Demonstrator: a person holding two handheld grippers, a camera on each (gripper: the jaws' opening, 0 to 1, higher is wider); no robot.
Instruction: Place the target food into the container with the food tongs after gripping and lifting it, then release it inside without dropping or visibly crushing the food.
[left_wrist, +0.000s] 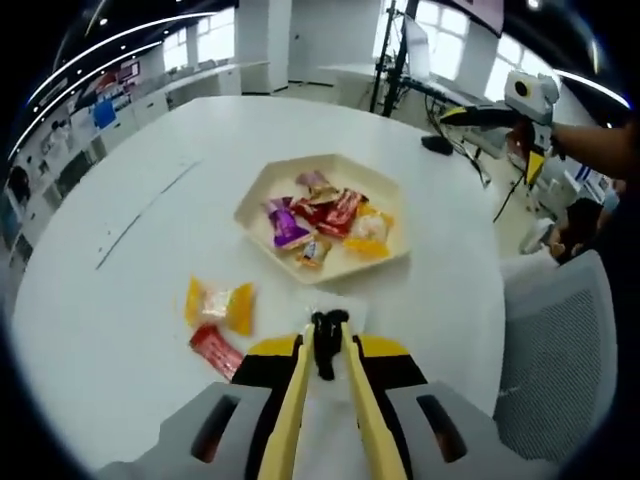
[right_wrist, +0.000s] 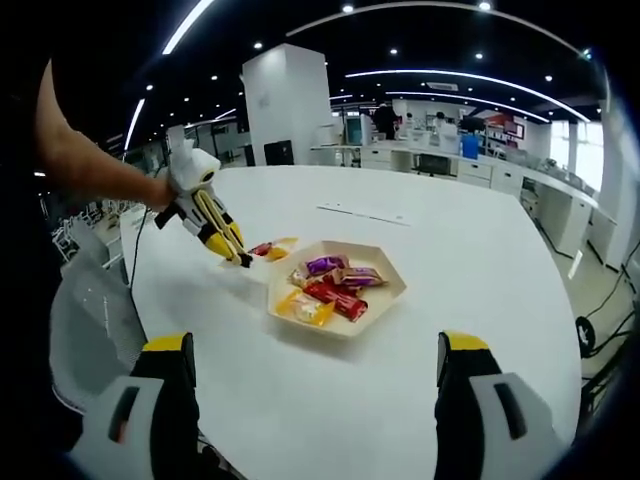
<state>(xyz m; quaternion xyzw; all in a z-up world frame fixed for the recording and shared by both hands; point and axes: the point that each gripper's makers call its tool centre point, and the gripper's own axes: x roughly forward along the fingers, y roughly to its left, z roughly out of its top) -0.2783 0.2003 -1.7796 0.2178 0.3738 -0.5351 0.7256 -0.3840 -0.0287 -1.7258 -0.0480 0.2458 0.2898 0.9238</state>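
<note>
**White round bench and its load**

A round white bench (left_wrist: 120, 300) carries a pale hexagonal tray (left_wrist: 262, 190) near its middle, with wrapped sweets piled inside. Just beside the tray, directly on the bench top, lie a yellow-ended wrapped sweet (left_wrist: 219, 304) and a red wrapped sweet (left_wrist: 216, 349), close together. Farther off, near the far edge, rests a small dark object (left_wrist: 436, 144).

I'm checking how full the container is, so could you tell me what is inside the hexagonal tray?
The hexagonal tray holds a pile of wrapped sweets, with purple, red and yellow-orange wrappers. They overlap, so an exact count, and anything lying beneath them, cannot be seen.
</note>
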